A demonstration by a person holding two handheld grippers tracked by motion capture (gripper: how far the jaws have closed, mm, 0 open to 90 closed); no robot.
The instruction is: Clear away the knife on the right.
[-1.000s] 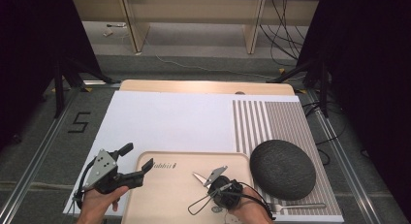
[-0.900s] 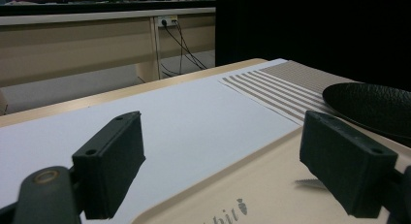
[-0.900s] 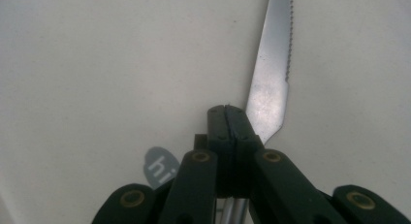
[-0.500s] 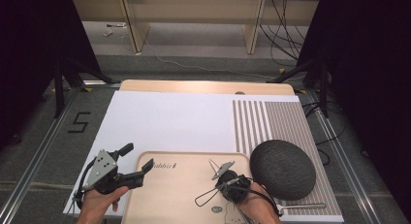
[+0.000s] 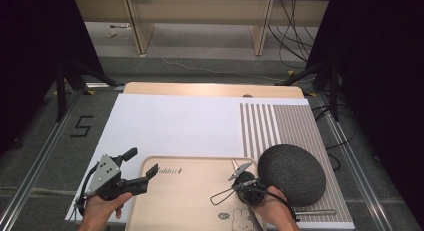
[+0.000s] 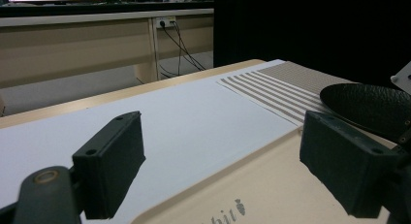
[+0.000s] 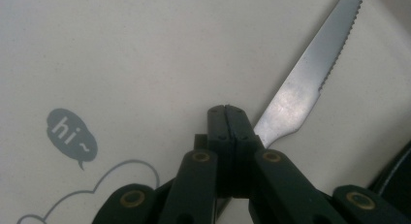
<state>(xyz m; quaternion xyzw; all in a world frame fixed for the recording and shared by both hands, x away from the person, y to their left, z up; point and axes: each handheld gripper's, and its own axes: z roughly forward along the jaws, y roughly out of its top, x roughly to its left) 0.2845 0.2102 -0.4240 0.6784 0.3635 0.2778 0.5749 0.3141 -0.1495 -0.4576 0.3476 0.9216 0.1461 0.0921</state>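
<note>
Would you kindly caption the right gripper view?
Right gripper, jaws shut on a serrated knife, above the cream tray.

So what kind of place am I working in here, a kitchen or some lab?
Most likely a lab or recording rig, not a kitchen: black curtains flank the table, cables trail across the floor, and a taped number 5 marks the floor beside it.

Left hand-held gripper (image 5: 137, 167) held low in the left hand (image 5: 102, 207), jaws spread wide, pointing right and forward. Right hand-held gripper (image 5: 241, 167) in the right hand (image 5: 272, 211), jaws pressed fully together, angled downward. Both forearms enter from the bottom edge.
</note>
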